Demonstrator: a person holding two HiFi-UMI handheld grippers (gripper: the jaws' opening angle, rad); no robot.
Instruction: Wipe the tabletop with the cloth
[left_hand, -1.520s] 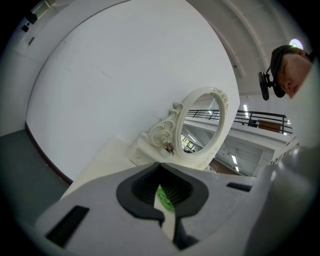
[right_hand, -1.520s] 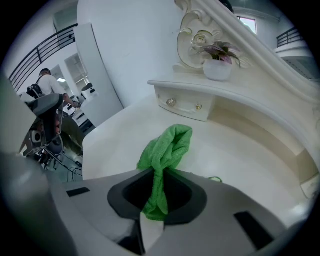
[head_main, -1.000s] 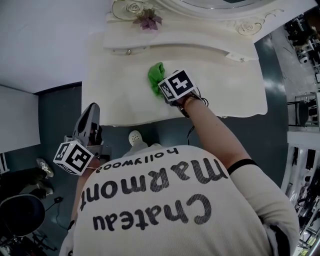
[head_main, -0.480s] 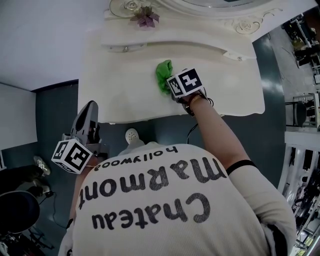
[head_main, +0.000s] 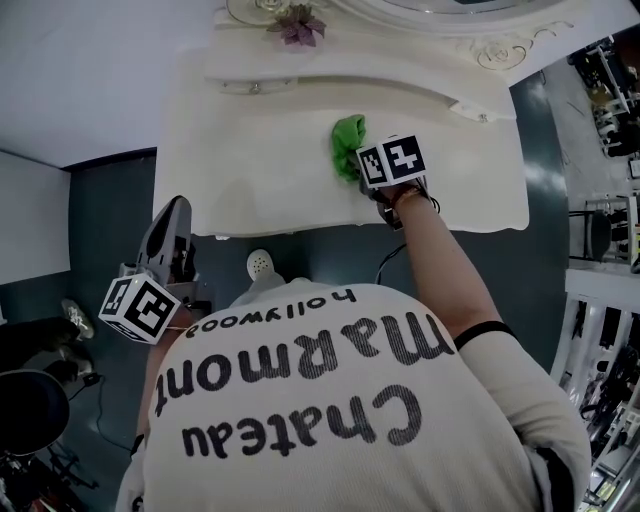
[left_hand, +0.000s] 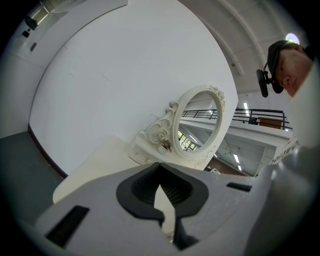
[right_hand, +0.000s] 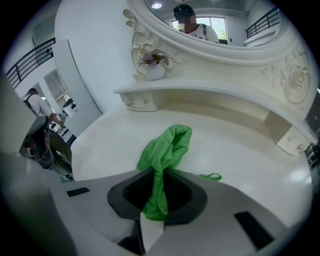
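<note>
A bunched green cloth (head_main: 348, 145) lies on the cream tabletop (head_main: 250, 170) of a dressing table, right of its middle. My right gripper (head_main: 372, 168) is shut on the green cloth (right_hand: 165, 155), which is pinched between the jaws and spreads forward onto the tabletop (right_hand: 250, 155). My left gripper (head_main: 168, 232) hangs off the table's front left edge, over the dark floor. In the left gripper view the left gripper (left_hand: 162, 197) has its jaws closed together at the tips with nothing held.
An ornate oval mirror (right_hand: 220, 30) and a raised shelf (right_hand: 200, 97) with small drawer knobs run along the table's back. A small vase with flowers (right_hand: 154, 62) stands on the shelf at the left. A white stool (head_main: 262, 266) shows below the table's front edge.
My right gripper has slid the green cloth to the right across the tabletop. The left gripper has stayed off the table's front left.
</note>
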